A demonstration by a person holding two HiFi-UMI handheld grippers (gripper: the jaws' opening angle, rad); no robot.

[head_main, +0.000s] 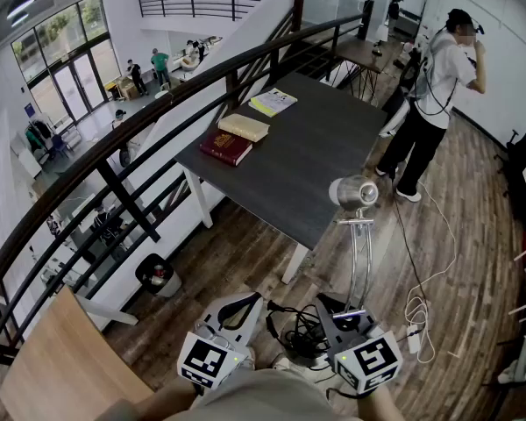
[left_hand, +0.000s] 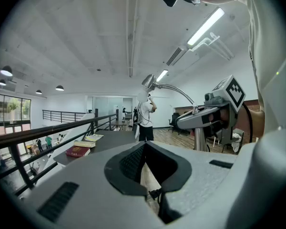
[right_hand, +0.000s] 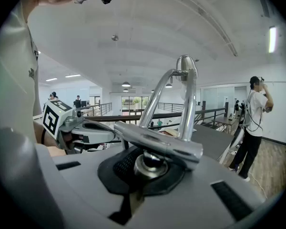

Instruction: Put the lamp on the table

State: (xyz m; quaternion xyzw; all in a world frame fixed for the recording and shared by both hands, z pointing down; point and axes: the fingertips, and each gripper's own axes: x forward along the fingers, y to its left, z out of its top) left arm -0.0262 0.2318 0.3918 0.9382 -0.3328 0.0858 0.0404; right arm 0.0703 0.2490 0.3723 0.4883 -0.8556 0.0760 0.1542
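The chrome lamp [head_main: 357, 235] stands upright over the wooden floor, just off the near corner of the dark table [head_main: 316, 156]. My right gripper [head_main: 344, 316] is shut on its lower end; the crossbar and a round stub sit in the jaws [right_hand: 148, 163], and the curved stem [right_hand: 188, 109] rises to the shade. To its left, my left gripper [head_main: 238, 308] is shut with nothing in it [left_hand: 145, 144]. From there I see the lamp [left_hand: 174, 87] and the right gripper [left_hand: 200, 118] to my right.
A red book [head_main: 225, 146], a tan book [head_main: 244, 127] and a yellow booklet [head_main: 273, 102] lie at the table's far left. A black railing [head_main: 158, 112] runs behind the table. A person [head_main: 434, 95] stands at the far right. Cables [head_main: 421, 305] trail on the floor.
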